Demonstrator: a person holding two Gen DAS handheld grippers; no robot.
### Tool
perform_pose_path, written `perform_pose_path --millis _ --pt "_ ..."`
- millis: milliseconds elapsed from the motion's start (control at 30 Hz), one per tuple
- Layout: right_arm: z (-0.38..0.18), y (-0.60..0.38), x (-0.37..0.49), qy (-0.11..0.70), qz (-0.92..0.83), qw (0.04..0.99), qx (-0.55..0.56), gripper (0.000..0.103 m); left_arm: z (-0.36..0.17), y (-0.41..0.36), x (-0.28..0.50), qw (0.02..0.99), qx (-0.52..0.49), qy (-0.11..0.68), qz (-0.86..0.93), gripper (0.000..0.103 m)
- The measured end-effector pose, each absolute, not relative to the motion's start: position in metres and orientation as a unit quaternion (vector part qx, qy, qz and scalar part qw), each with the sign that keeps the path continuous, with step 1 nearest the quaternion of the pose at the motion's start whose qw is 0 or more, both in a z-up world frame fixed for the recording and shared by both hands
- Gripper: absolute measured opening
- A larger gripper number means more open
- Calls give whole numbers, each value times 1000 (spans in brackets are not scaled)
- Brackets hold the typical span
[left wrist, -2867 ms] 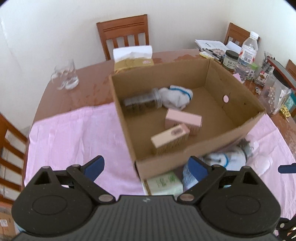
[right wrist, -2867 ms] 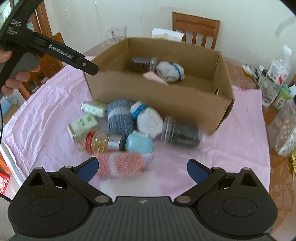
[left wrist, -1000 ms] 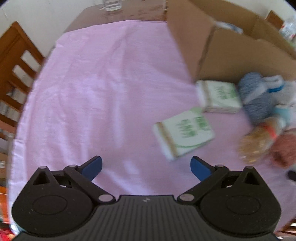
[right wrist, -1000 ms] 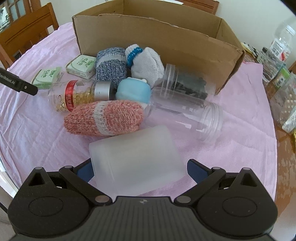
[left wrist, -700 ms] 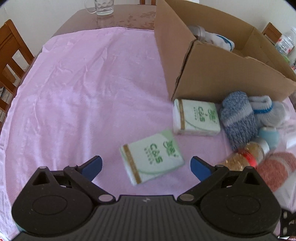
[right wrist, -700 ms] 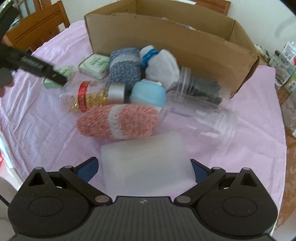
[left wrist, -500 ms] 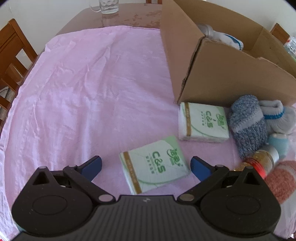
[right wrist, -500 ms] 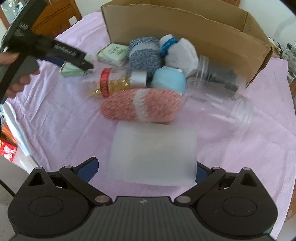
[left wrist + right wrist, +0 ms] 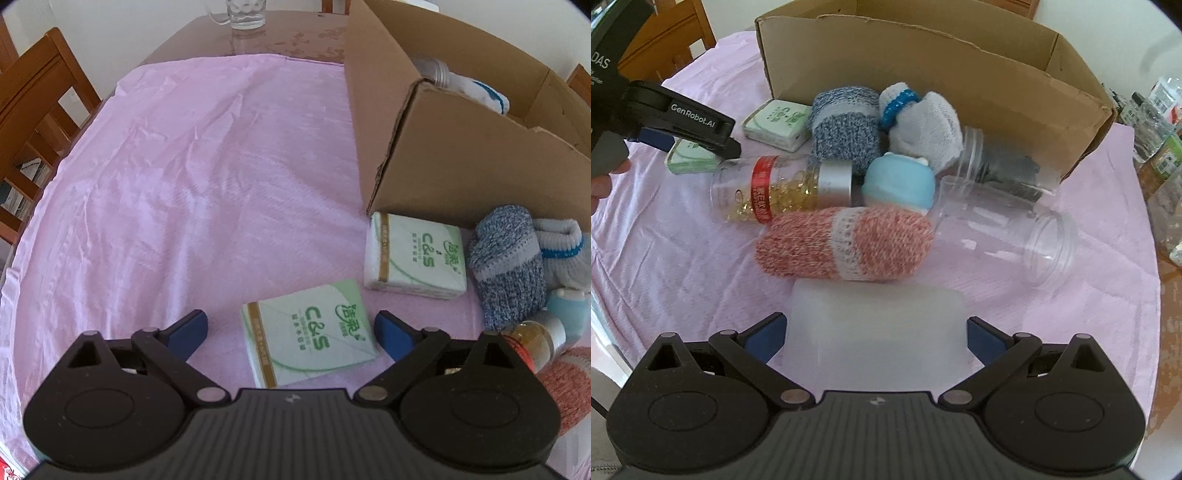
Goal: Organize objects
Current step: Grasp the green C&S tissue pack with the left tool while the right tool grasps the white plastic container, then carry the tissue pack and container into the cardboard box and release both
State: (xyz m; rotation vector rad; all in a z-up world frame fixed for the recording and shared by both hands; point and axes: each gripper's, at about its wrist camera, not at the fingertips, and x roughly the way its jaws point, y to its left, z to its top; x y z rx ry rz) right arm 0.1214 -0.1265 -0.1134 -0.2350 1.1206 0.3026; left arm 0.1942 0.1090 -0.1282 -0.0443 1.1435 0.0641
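**Two hand-held grippers poised over clutter beside an open carton**

At 9 o'clock on the pink cloth (image 9: 177, 177) lies broad bare room running to the worktop edge. The left hand-held gripper (image 9: 291, 326), jaws spread wide and gripping nothing, straddles the nearer of two green tissue packs (image 9: 308, 341); the second tissue pack (image 9: 415, 258) sits at 2 o'clock, close against the cardboard box (image 9: 461, 162). The right hand-held gripper (image 9: 875, 334), equally wide open, brackets a frosted plastic container (image 9: 877, 325) without visibly clamping it. Past it at 12 o'clock: three rolled socks, pink (image 9: 846, 247), blue-grey (image 9: 846, 125) and white (image 9: 923, 125), a capsule bottle (image 9: 779, 192), a pale blue jar (image 9: 897, 184), and two clear jars (image 9: 1008, 229). Only the left wrist view shows the glass mug (image 9: 245, 14) at the far edge and things inside the box; only the right shows both jars and bottles crowding 3 o'clock.
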Motion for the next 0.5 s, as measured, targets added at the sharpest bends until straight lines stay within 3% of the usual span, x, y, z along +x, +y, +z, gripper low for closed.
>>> perform_pose_path --millis 233,300,500 --pt "-111 -133 122 539 145 823 -106 86 -124 107 192 845 -12 534 18 77" --pt "-111 -132 122 541 140 822 -107 86 -122 108 191 845 -8 535 11 72" --pt "-111 -134 127 549 132 820 -94 86 -118 110 189 836 6 549 -15 70"
